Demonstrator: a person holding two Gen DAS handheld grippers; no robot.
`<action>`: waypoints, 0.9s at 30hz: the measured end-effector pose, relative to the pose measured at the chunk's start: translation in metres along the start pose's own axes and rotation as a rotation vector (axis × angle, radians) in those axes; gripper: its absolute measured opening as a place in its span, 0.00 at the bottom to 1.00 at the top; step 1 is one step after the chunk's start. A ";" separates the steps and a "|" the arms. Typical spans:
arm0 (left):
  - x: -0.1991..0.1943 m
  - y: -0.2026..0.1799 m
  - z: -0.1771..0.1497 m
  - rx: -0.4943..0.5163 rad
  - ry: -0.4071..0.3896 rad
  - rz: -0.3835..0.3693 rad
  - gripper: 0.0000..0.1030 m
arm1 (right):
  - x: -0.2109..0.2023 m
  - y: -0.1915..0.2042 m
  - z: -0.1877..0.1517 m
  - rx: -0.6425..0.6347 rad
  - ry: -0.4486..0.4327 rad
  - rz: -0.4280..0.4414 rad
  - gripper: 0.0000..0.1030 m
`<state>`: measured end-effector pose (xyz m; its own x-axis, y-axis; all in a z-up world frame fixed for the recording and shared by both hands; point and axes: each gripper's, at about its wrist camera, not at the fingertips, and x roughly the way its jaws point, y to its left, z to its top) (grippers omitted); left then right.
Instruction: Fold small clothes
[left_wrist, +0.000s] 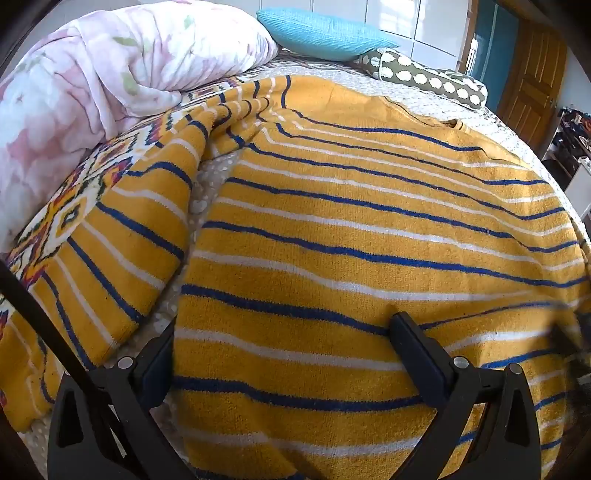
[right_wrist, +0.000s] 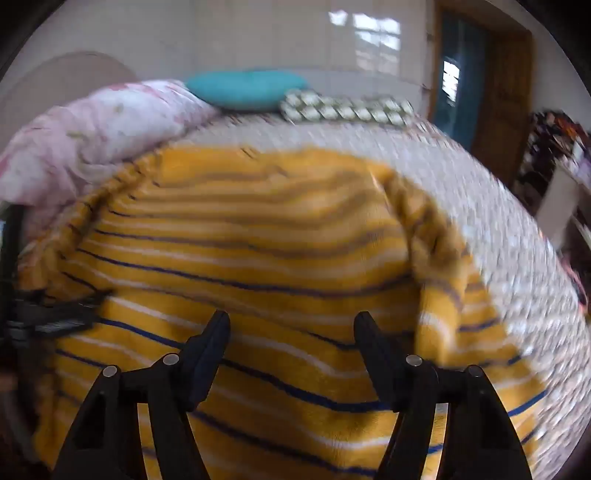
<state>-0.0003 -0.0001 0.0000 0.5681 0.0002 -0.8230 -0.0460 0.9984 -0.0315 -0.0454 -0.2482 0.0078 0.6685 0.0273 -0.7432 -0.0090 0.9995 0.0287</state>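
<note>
A mustard-yellow knit sweater (left_wrist: 351, 229) with blue and white stripes lies spread on the bed, its left sleeve (left_wrist: 122, 258) angled out to the left. My left gripper (left_wrist: 284, 328) is open, its fingers straddling the sweater's lower left part, close above the cloth. In the right wrist view, which is blurred, the same sweater (right_wrist: 258, 258) fills the middle, with its right sleeve (right_wrist: 439, 266) folded in along the right side. My right gripper (right_wrist: 291, 321) is open and empty above the lower hem. The left gripper (right_wrist: 55, 314) shows at the left edge.
A pink floral duvet (left_wrist: 92, 74) is piled at the back left. A turquoise pillow (left_wrist: 325, 33) and a spotted bolster (left_wrist: 428, 77) lie at the head of the bed. A patterned blanket (left_wrist: 74, 206) lies under the sleeve. A wooden door (left_wrist: 532, 81) stands at the right.
</note>
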 end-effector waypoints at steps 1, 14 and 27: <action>0.000 0.000 0.000 0.001 -0.001 0.001 1.00 | 0.001 -0.006 0.000 0.019 0.001 0.023 0.72; -0.005 0.000 0.000 0.004 0.001 0.001 1.00 | 0.002 -0.002 -0.001 0.000 -0.010 0.034 0.82; -0.003 0.000 0.000 0.004 0.001 0.004 1.00 | 0.002 0.001 0.000 0.002 -0.010 0.033 0.83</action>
<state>-0.0019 -0.0005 0.0021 0.5672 0.0045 -0.8235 -0.0449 0.9987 -0.0255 -0.0441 -0.2473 0.0057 0.6753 0.0597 -0.7351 -0.0291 0.9981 0.0542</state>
